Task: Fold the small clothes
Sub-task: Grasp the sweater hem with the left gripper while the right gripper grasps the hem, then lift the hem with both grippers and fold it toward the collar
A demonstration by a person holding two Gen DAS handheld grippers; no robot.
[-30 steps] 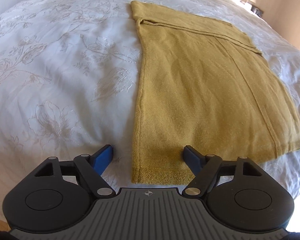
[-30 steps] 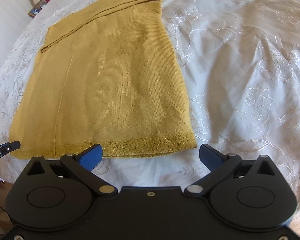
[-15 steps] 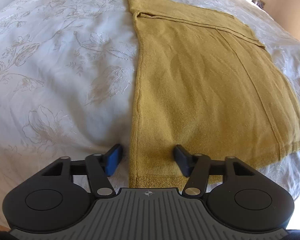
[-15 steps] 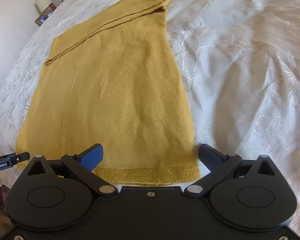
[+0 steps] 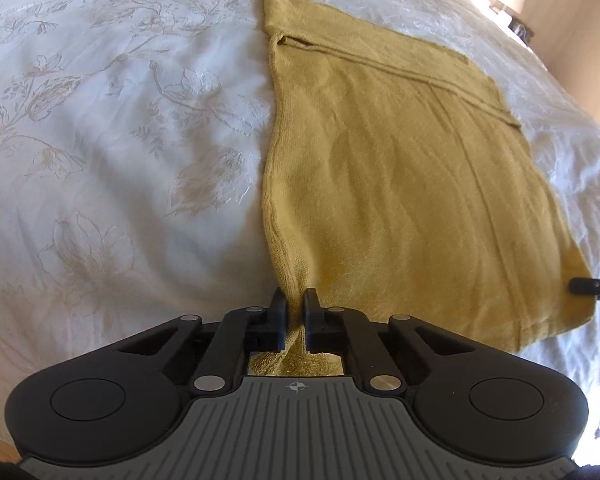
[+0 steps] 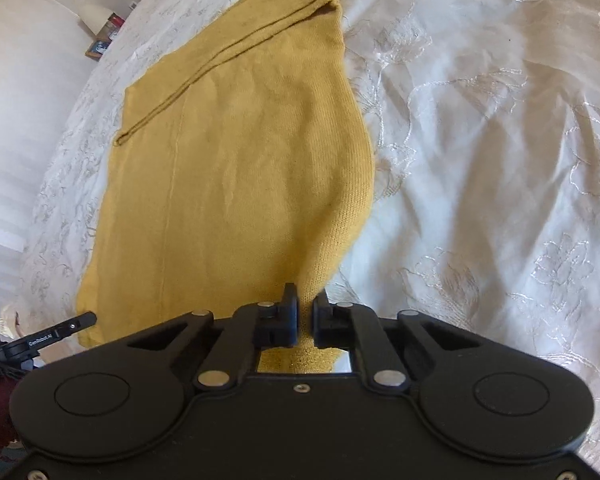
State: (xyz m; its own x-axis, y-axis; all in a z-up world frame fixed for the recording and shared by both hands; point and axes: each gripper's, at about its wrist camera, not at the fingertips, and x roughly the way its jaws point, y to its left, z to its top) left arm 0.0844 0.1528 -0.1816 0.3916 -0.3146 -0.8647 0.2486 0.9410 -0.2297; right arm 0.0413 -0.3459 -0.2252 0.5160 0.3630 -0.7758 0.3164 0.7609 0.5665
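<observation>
Both claws are clamped on the near hem of the mustard knit top (image 5: 400, 168): left gripper (image 5: 294, 312) pinching 1 corner, right gripper (image 6: 305, 312) the other. From there the garment runs lengthwise straight away across the white embroidered bedspread (image 5: 120, 140), so I'd guess the hem gets carried toward the far end. Fabric's flat, sleeve folded across the top.

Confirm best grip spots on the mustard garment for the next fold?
The two near hem corners, approached from the near edge. The mustard garment lies flat on the white bedspread, its sparkly hem band nearest the grippers. The left gripper is shut on one corner, the right gripper on the other, so both could probably carry the hem toward the far folded end.
</observation>
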